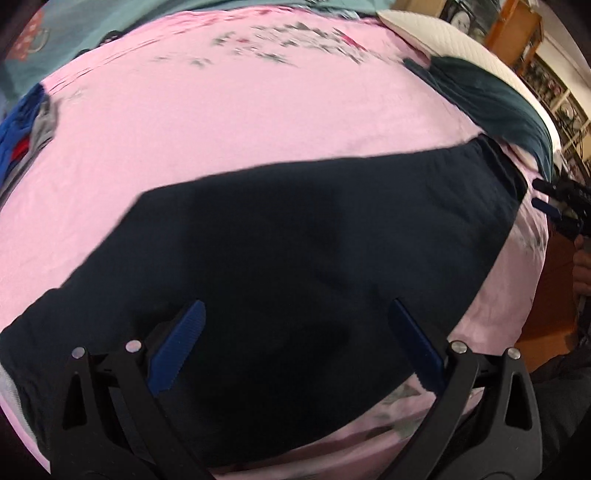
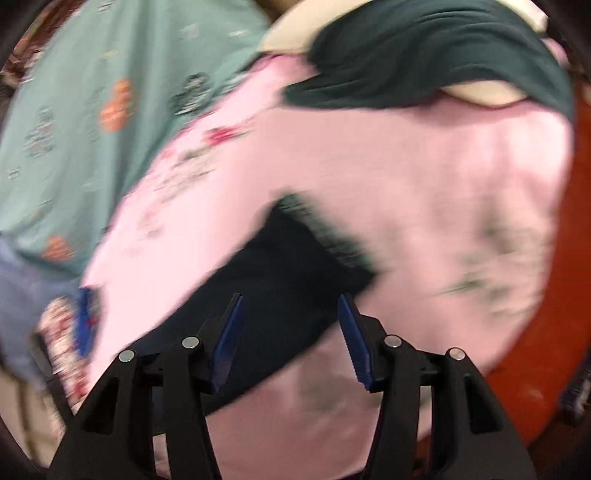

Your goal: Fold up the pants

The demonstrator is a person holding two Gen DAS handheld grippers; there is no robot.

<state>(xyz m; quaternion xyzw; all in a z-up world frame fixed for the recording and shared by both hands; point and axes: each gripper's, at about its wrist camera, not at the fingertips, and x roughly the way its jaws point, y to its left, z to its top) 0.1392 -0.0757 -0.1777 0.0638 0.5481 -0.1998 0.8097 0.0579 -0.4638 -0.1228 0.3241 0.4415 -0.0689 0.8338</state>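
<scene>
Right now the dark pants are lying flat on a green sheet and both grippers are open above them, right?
Not quite: the sheet under the dark pants is pink, as the left wrist view shows. The left gripper and right gripper are open above them.

A bedroom: pink bedsheet [image 1: 221, 122], pillow [image 1: 436, 29], bookshelves [image 1: 554, 88].

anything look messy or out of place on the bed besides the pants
Yes. A dark green garment lies rumpled and draped over the white pillow at the far corner of the pink sheet, and a heap of blue and red clothes sits bunched at its left edge.
</scene>
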